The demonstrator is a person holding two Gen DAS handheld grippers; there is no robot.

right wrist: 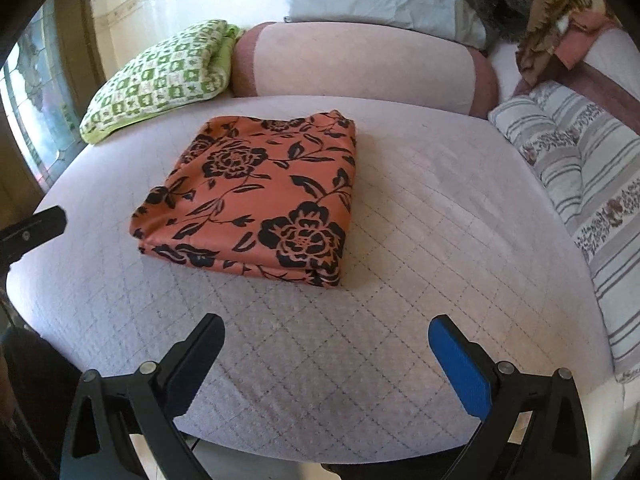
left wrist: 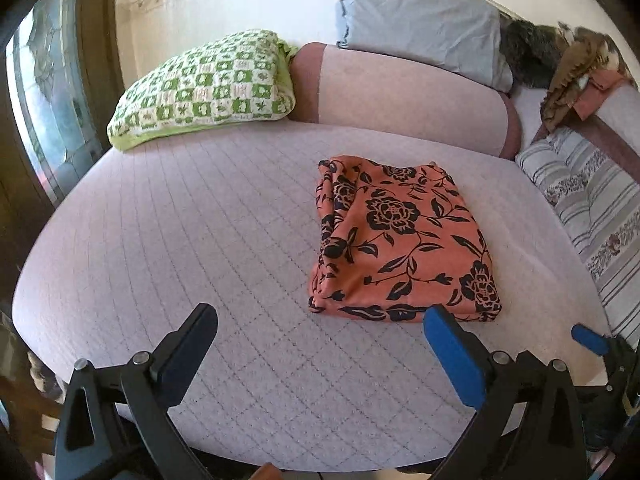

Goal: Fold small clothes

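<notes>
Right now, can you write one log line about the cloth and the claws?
cloth: folded, on bed | left claw: open, empty | right claw: open, empty

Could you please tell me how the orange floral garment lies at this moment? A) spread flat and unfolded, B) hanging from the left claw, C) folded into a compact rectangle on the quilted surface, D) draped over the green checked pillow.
C: the orange floral garment lies as a layered rectangle on the quilted surface, clear of both open claws.

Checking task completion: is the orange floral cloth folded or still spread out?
Folded. The orange floral cloth lies as a compact rectangle on the quilted bed cover, stacked layers showing along its near edge.
</notes>
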